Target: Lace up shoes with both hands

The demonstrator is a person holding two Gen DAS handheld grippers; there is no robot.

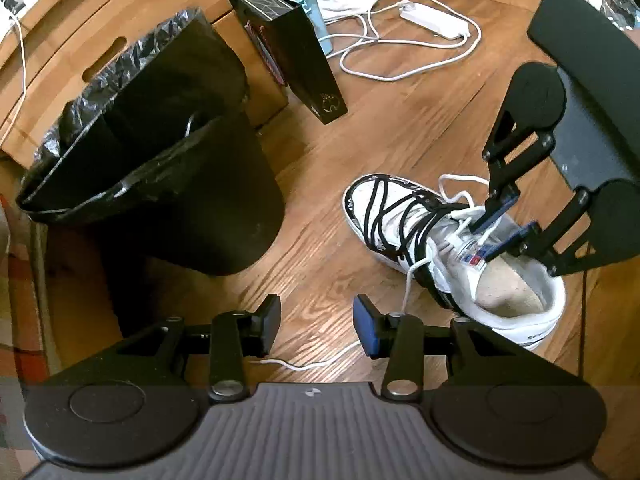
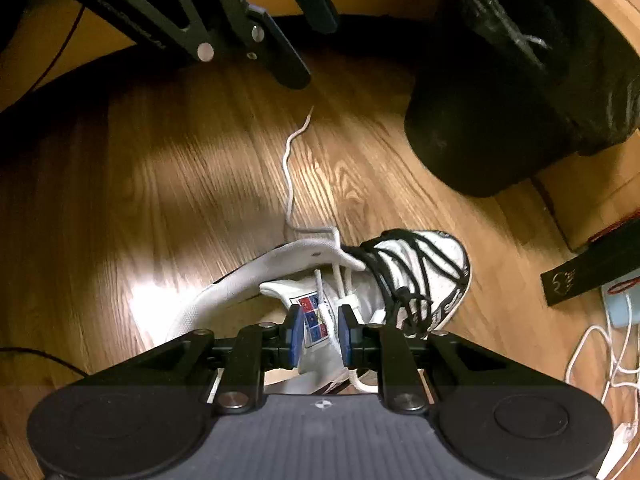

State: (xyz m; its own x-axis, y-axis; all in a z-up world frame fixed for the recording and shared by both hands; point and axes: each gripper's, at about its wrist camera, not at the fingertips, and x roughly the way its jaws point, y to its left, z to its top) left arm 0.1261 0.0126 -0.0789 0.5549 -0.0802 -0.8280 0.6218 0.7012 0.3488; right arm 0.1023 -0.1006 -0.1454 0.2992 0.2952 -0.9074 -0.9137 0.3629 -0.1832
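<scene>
A white sneaker (image 1: 404, 224) with black cord wrapped over its front lies on the wood floor; it also shows in the right wrist view (image 2: 404, 268). A white lace (image 1: 408, 288) runs from its eyelets down to the floor, its loose end (image 2: 290, 160) trailing away. My left gripper (image 1: 316, 322) is open and empty above the floor, left of the shoe. My right gripper (image 2: 319, 334) is partly closed around the shoe's tongue (image 2: 316, 320), its pads on either side of the tongue label and the lace by it; it also shows in the left wrist view (image 1: 505, 229).
A black bin (image 1: 152, 152) with a liner stands left of the shoe. A cardboard box (image 1: 72, 40), a black paper bag (image 1: 296, 56) and a white power strip with cables (image 1: 432, 20) lie farther back.
</scene>
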